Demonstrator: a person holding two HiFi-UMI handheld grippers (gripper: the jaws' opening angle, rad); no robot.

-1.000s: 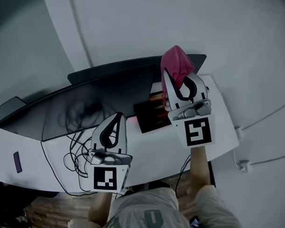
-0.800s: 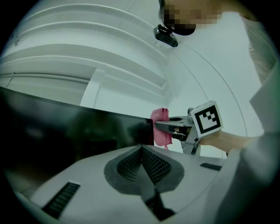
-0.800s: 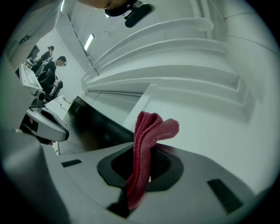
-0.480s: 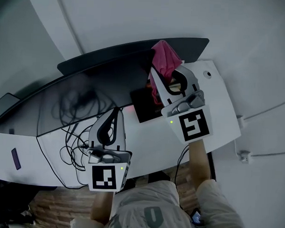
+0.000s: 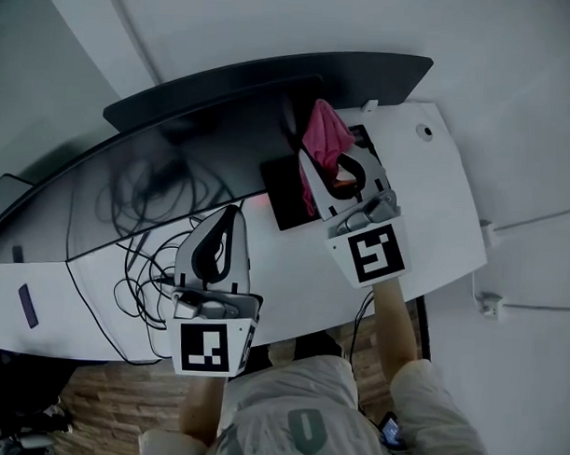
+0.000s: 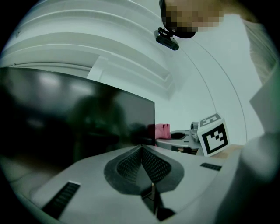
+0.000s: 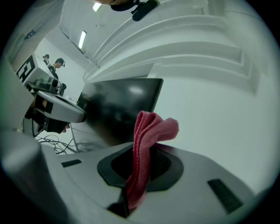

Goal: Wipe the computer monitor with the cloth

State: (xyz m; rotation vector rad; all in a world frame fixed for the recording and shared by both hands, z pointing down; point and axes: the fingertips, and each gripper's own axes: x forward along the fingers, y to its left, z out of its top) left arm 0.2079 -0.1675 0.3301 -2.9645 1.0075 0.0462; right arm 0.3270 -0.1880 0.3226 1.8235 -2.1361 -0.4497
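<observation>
As the right gripper (image 5: 317, 172), jaws clamped on the pink cloth (image 5: 326, 135), descends from the top edge of the monitor (image 5: 175, 167) over its right end, wiping seems begun, though screen contact is unclear; the left gripper (image 5: 231, 215), closed and empty, hovers over the front of the desk (image 5: 440, 195).

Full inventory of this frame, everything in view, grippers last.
monitor: 1, black, wide, back of the desk
desk: 1, white
cloth: 1, pink, before the monitor's right part
flat pad: 1, black, on the desk beside the right gripper
cables: one tangle, black, on the desk left of the left gripper
small object: 1, purple, desk's far left
left gripper: white, jaws together, empty
right gripper: white, jaws shut on the cloth
</observation>
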